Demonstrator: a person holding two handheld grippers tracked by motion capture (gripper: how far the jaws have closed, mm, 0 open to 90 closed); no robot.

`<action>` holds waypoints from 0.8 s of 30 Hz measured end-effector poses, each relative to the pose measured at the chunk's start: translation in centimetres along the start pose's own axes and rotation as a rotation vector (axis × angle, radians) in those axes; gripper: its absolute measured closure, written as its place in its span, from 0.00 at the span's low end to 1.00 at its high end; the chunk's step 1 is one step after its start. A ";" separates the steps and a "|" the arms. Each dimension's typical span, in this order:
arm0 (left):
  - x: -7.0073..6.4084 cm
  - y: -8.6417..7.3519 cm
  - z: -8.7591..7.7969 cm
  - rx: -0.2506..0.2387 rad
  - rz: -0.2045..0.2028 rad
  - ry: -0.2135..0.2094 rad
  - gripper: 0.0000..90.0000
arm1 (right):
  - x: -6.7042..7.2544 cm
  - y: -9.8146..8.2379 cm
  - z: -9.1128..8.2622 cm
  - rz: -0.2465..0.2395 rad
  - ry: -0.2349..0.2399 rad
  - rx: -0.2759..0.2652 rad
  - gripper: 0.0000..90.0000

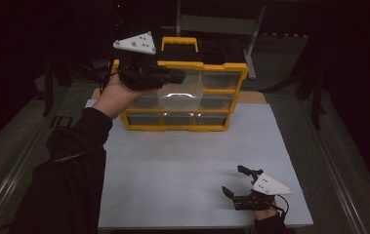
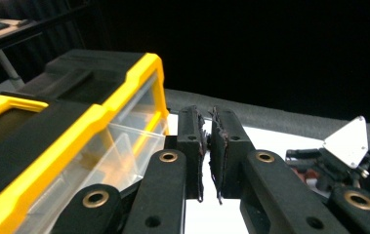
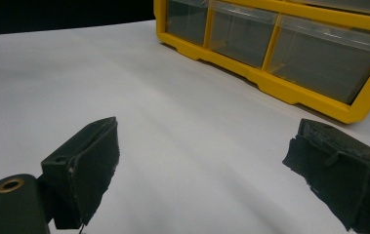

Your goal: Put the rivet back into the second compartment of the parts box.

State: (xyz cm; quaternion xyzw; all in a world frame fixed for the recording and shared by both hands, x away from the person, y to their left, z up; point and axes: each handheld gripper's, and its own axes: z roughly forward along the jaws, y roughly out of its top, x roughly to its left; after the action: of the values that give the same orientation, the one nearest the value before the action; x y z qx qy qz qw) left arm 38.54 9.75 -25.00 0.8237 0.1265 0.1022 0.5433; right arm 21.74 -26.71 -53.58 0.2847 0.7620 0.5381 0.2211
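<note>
White tabletop (image 1: 182, 165) fills a dark room. Nearest, the right gripper (image 1: 236, 181) rests low at the front edge, jaws spread wide and empty, well apart from the yellow drawer organizer (image 1: 212, 105) at the far side. The left gripper (image 1: 180, 74) hovers by the organizer's upper front, jaws closed on nothing, the clear drawers (image 2: 124, 146) just beside it to its left.

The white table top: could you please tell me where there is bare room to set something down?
The white table top is bare between the yellow drawer organizer and the right gripper, and along its near left edge. It is crowded at the far edge, where the left gripper hangs before the organizer.
</note>
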 end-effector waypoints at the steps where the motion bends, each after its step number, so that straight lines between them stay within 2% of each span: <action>1: 0.3 0.1 0.1 -0.012 -0.016 0.012 0.91 | 0.0 0.0 0.0 -0.001 0.000 0.000 0.11; 3: 0.6 0.1 0.3 -0.023 -0.026 0.024 0.91 | 0.0 0.0 -0.1 0.000 0.001 -0.001 0.11; 7: 1.2 0.0 0.7 -0.039 -0.059 0.078 0.91 | 0.0 0.0 0.0 0.000 0.002 0.000 0.11; 11: 1.6 -0.4 1.5 -0.037 -0.093 0.102 0.91 | 0.0 0.0 -0.1 0.001 0.003 -0.002 0.11; 18: 1.8 -1.1 3.2 0.018 -0.126 0.131 0.91 | 0.0 0.0 0.0 -0.002 0.004 0.000 0.11; 21: 2.0 -1.5 4.1 0.051 -0.154 0.172 0.91 | 0.0 0.0 0.0 -0.001 0.003 -0.001 0.11; 24: 2.1 -1.7 4.6 0.085 -0.173 0.195 0.91 | -0.1 0.0 0.0 -0.001 0.005 -0.001 0.11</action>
State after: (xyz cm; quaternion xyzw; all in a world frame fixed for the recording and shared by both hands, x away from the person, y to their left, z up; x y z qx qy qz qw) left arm 41.73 7.04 -28.26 0.8181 0.2535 0.1288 0.4999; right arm 21.76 -26.77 -53.58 0.2828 0.7624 0.5392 0.2194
